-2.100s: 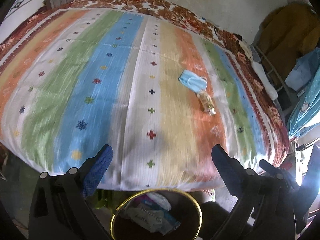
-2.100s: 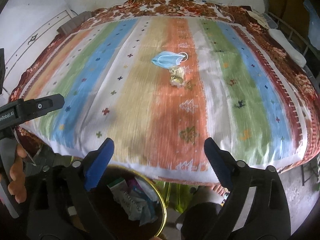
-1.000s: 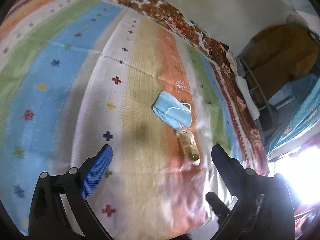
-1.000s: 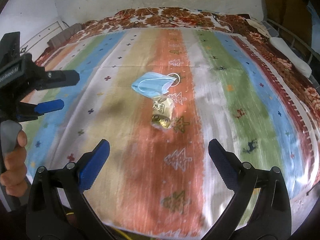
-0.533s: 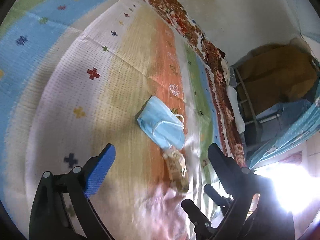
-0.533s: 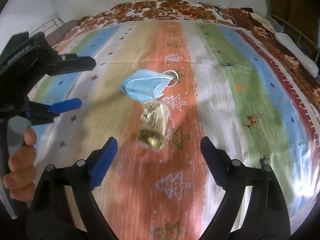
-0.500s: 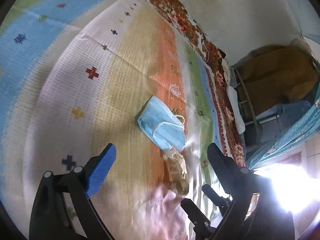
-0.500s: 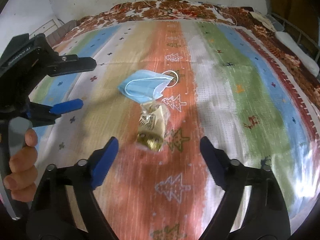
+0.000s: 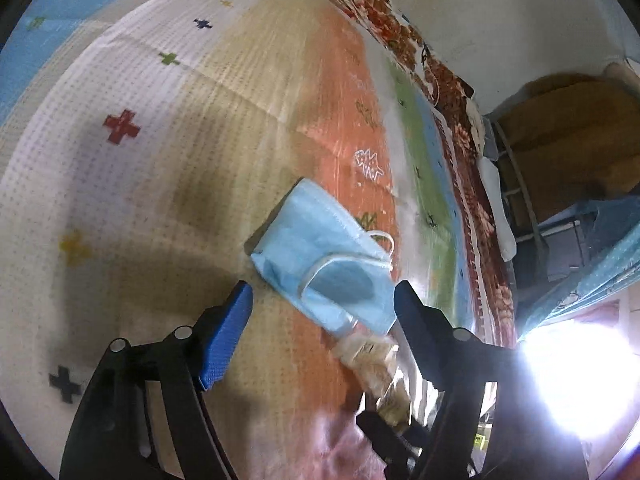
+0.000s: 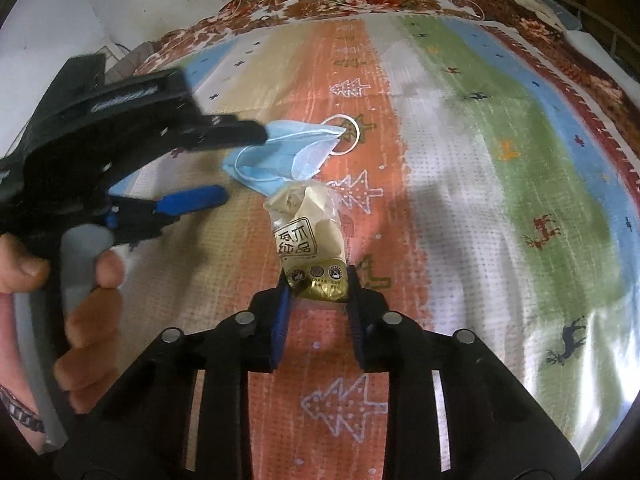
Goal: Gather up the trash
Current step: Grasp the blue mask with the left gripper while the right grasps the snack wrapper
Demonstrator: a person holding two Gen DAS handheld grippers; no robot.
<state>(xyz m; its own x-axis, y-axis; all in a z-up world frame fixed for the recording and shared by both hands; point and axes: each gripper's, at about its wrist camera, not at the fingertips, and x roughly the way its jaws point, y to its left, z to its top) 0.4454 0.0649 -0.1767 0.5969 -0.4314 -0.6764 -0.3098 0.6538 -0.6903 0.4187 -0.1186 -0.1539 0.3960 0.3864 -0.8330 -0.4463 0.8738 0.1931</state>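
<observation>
Right hand-held gripper (image 10: 316,284) pinches wrapper (image 10: 310,240); mask (image 10: 280,156) partly hidden.

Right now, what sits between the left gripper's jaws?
Left wrist view: the blue face mask lies flat on the striped bedspread inside the open left gripper; jaws not yet touching it.

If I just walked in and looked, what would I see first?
Probably the blue face mask lying crumpled on the stripy bedspread, with the left gripper open around it. Just in front of it, touching its near edge, is a crinkly snack wrapper, and the right gripper has its fingers closed on the wrapper's gold end.
</observation>
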